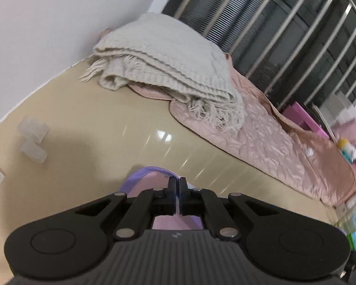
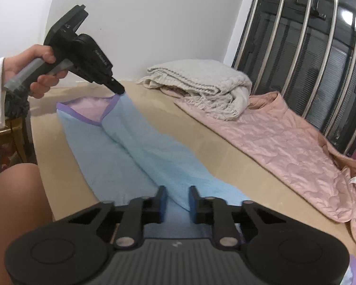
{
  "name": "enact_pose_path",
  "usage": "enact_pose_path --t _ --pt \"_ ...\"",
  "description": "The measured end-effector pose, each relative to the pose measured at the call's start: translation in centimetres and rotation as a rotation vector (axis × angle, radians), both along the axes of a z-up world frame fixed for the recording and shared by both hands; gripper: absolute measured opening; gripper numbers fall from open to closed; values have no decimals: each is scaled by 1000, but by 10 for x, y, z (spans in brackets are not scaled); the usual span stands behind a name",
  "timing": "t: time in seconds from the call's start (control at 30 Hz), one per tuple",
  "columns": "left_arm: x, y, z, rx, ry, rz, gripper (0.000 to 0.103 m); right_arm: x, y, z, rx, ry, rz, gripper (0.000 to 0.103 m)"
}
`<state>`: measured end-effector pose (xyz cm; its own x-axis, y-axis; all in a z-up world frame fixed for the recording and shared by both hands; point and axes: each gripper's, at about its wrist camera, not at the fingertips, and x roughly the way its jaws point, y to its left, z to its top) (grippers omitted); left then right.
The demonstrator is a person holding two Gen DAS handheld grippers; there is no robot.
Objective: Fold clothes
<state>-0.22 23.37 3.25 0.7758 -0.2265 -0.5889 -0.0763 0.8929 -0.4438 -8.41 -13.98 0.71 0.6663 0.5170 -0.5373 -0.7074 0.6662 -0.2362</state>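
Observation:
A light blue garment with purple trim (image 2: 140, 147) lies lengthwise on the beige surface (image 2: 225, 161), folded into a narrow strip. My left gripper (image 1: 177, 182) is shut on its purple-edged far end (image 1: 152, 173). In the right wrist view the left gripper (image 2: 119, 90) pinches that end a little above the surface, held by a hand (image 2: 40, 71). My right gripper (image 2: 177, 200) is at the near end. Its jaws stand apart, with a ridge of the blue cloth in the gap between them.
A folded grey fringed knit blanket (image 2: 201, 78) rests on a pink quilted garment (image 2: 284, 142) along the right side, below a barred window (image 2: 308, 47). Two translucent plastic pieces (image 1: 33, 140) sit at the far left. A person's knee (image 2: 16, 213) is at the near left.

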Motion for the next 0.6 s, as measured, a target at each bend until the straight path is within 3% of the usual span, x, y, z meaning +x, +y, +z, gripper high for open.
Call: enact_pose_path --t 0.2,0.27,0.33,0.43,0.5,0.6 --pt "11 6 -11 7 20 102 1 0 8 3 -10 9 -1 12" --pt "10 8 -13 19 43 96 2 -2 6 6 6 3 -5 12" --pt "4 4 -9 68 57 91 8 -3 1 11 27 -6 -20 12" --pt "-12 -13 7 196 42 118 25 -1 -20 20 65 -16 -100 12" --pt "-24 -37 18 255 -4 41 36 1 -37 25 77 -26 -169 12" --pt "-29 -78 16 337 -17 -91 39 13 -66 29 84 -40 -330 14"
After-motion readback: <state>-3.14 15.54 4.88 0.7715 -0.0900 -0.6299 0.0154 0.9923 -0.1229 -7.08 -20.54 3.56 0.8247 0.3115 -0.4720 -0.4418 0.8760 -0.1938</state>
